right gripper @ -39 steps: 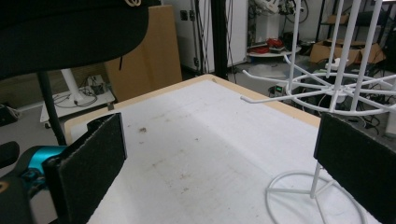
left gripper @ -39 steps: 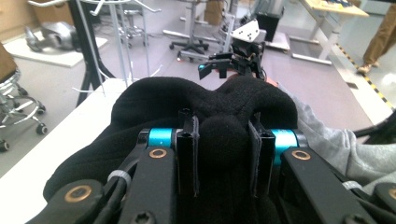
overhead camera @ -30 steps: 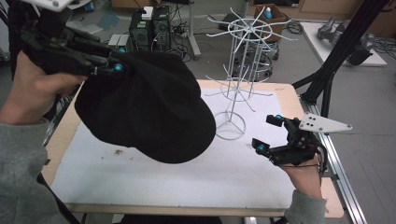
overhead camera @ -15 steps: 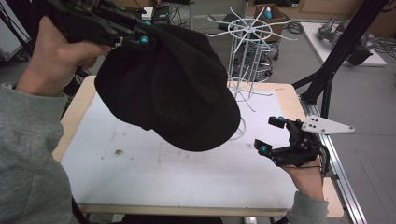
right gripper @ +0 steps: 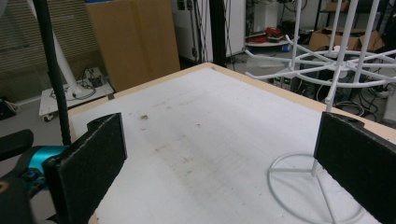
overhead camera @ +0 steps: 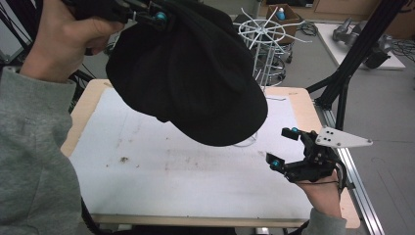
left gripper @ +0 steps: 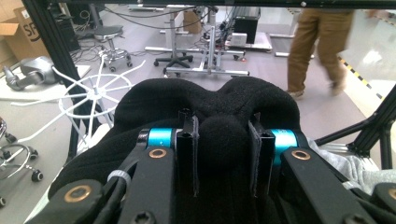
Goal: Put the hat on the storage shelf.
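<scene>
A black cap (overhead camera: 191,83) hangs high over the table, brim down and toward the right. My left gripper (overhead camera: 147,12) is shut on its back edge at the top of the high view; in the left gripper view a fold of the cap (left gripper: 224,135) is pinched between the jaws. A white wire rack (overhead camera: 264,36) stands behind the cap, its round base (right gripper: 317,186) resting on the table. My right gripper (overhead camera: 284,147) is held open near the table's right edge, nothing between its pads (right gripper: 93,158).
The table (overhead camera: 195,171) has a white mat with small brown stains (overhead camera: 122,159) and a wooden rim. A black tripod leg (overhead camera: 342,83) stands off the right side. A person in brown trousers (left gripper: 322,46) walks in the background.
The left hand has lifted the cap higher and carried it right, toward the wire rack. The right gripper has stayed almost still, open.
</scene>
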Tool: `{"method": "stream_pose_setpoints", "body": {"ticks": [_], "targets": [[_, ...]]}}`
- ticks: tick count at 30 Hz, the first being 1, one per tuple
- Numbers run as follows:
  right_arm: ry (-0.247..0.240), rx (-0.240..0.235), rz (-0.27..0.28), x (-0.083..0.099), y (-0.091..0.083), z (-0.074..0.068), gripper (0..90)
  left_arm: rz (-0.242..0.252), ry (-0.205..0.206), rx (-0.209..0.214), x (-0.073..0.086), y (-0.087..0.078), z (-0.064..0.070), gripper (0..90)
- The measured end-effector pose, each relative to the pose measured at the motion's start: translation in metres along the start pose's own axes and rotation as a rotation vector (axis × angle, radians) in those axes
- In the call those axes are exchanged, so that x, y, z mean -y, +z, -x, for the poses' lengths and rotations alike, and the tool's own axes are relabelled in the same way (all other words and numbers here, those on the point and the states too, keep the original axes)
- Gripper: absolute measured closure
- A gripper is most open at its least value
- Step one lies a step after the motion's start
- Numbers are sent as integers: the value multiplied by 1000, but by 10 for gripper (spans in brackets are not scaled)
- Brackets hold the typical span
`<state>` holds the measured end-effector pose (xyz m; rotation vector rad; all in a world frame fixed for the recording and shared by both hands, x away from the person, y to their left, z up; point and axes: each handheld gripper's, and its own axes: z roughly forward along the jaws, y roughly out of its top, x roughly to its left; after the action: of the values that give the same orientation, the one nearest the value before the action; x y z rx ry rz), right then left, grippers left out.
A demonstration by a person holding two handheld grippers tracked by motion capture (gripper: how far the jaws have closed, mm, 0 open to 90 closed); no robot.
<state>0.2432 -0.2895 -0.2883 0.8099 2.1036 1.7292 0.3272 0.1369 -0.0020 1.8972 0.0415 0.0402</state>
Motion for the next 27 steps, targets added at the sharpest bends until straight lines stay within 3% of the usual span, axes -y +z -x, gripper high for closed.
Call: {"method": "stream_pose_setpoints", "body": {"ticks": [19, 27], "targets": [[-7, 8, -27, 6, -6, -10, 14, 18, 26, 47, -34, 32, -21, 704], [-4, 26, -35, 10, -15, -14, 14, 5, 31, 65, -35, 55, -33, 704]]}}
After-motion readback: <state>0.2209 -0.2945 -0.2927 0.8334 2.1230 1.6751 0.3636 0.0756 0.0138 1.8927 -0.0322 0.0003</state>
